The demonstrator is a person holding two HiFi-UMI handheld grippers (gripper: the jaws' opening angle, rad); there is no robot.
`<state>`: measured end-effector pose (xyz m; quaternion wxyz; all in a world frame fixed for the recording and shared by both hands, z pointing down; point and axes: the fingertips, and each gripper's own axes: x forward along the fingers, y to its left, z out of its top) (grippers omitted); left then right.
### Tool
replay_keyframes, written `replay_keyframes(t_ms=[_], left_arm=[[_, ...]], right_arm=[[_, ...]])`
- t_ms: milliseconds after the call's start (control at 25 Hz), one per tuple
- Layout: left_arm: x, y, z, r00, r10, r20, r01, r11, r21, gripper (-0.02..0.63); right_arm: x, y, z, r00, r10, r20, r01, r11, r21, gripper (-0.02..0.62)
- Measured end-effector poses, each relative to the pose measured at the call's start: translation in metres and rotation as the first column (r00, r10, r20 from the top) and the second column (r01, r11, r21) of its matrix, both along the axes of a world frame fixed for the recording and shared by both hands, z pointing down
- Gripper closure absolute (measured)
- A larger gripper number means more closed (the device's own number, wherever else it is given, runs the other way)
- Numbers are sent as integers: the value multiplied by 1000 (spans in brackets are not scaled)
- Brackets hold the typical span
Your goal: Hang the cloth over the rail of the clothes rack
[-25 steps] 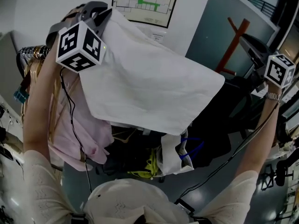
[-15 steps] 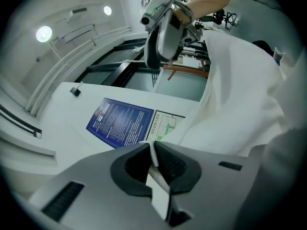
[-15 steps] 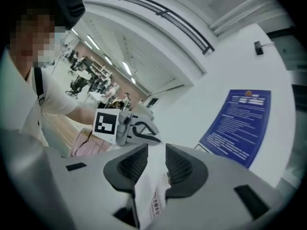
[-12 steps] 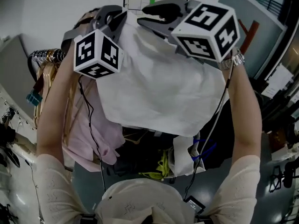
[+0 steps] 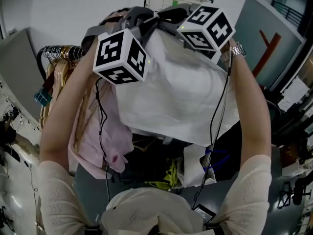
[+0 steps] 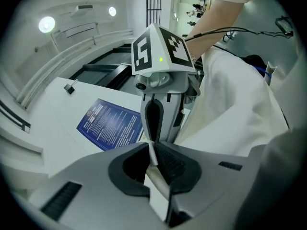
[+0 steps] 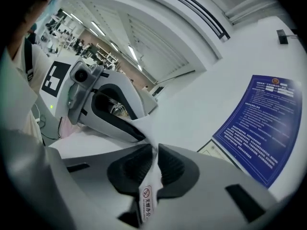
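1. Two grippers meet at the top of the head view: my left gripper (image 5: 143, 17) and my right gripper (image 5: 165, 14) are held up side by side, with their tips almost touching.
2. My left fingers are closed tight on a fold of the white cloth (image 5: 181, 97). My right fingers pinch the same top edge just beside them.
3. From that double pinch the cloth hangs in a broad sheet in front of the wall. It is to the right of the rail (image 5: 61, 52) and not yet over it.
4. On the rail I see hangers (image 5: 53, 80) and a pink garment (image 5: 100, 136), which is partly behind the cloth.
5. Below the cloth's lower edge sits a white bag (image 5: 193, 168); I cannot tell what is in it.
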<state>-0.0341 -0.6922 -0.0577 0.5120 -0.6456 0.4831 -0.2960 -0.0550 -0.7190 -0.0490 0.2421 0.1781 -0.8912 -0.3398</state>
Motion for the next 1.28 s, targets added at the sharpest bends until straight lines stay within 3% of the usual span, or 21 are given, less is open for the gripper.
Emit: replay_keyframes(t_ms=[40,80,320,520,600,680,840,920,1080,1200,1280], left_arm=[[0,0,0,1000,-5,2,5,1000,2,586],[-2,-1,-1,1000,-13,6,13,1000,7,586],[-20,12,0,997,-66,41,65,998,24,586],[-20,53,10,995,56,-87,-66,991,-115,586],[-20,64,22,997,42,-62,-50,990,-133,586],[-26,66,33,1000,-20,0,20,994,-108,586],[-33,60,59,999,-49,10,50,986,-160,586],[-35,58,60,998,-61,0,60,987,-149,586],[-38,53,53,997,-72,-20,68,989,-132,586],[-41,54,38,991,-47,-124,35,995,-98,586],[-39,62,25,974,-15,-226,-2,997,-75,586]], right_arm=[[1,-1,0,1000,7,-3,-7,1000,-1,560],[2,-4,1,1000,19,-4,-19,1000,-4,568],[16,-27,5,994,98,56,-94,993,-72,569],[11,-24,1,988,88,125,-73,990,-121,566],[8,-25,-5,978,96,183,-70,987,-145,548],[9,-30,-16,961,123,246,-89,986,-145,488],[26,-41,-49,905,177,386,-164,984,-67,488],[41,-35,-77,856,176,486,-195,981,-12,488],[70,12,-129,753,115,648,-144,990,-9,488],[90,60,-139,704,106,703,-127,992,-23,488],[106,92,-133,659,123,742,-148,988,-32,488]])
